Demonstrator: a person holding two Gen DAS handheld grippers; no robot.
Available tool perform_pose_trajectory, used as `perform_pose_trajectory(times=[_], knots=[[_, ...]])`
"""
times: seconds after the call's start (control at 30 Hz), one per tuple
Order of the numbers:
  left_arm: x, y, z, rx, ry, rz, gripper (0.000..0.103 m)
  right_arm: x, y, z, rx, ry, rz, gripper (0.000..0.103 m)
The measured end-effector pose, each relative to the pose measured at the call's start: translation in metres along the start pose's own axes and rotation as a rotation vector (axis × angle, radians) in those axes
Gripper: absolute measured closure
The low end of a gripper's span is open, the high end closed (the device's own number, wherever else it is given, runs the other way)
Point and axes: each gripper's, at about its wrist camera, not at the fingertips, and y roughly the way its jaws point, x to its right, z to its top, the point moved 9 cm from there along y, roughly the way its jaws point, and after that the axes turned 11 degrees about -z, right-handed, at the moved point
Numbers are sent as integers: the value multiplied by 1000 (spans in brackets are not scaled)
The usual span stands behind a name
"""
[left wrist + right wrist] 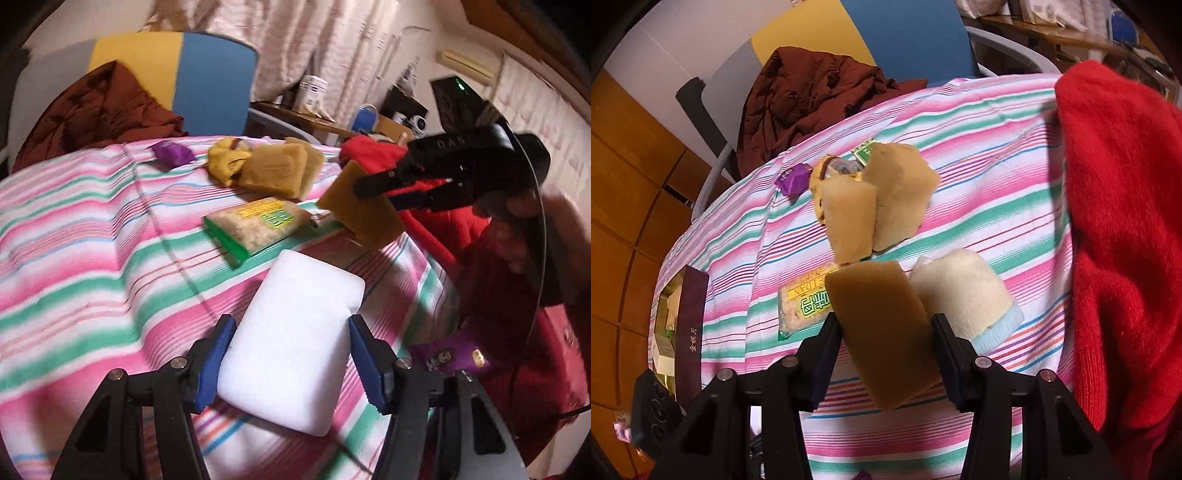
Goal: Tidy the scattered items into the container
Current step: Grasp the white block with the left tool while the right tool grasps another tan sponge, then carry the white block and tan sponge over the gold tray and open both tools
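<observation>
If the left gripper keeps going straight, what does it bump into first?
The left gripper already has the white sponge between its fingers. Past that, the green-edged snack packet on the striped cloth probably comes next, though depth is hard to judge.

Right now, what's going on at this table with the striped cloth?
A person with a handheld claw in each hand is clearing scattered items off the striped tablecloth. The right claw is clamped on a tan sponge, lifted clear of the cloth. The left claw straddles a white foam block, though a firm grip isn't clear. More tan sponges, a green snack packet and a purple packet lie loose.
</observation>
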Motion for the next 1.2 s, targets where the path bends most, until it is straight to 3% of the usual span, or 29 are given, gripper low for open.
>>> perform_pose_trajectory(times=[0.23, 0.67, 0.87, 1.2], knots=[[-10, -39, -9, 71, -57, 58, 40, -5, -6, 2, 36, -30, -18, 53], [-21, -124, 17, 242, -112, 92, 40, -41, -30, 1, 162, -220, -141, 53], [-59, -176, 18, 321, -181, 187, 40, -102, -36, -15, 181, -289, -46, 54], [-155, -247, -11, 364, -409, 355, 40, -259, -66, -44, 256, -499, 168, 54]])
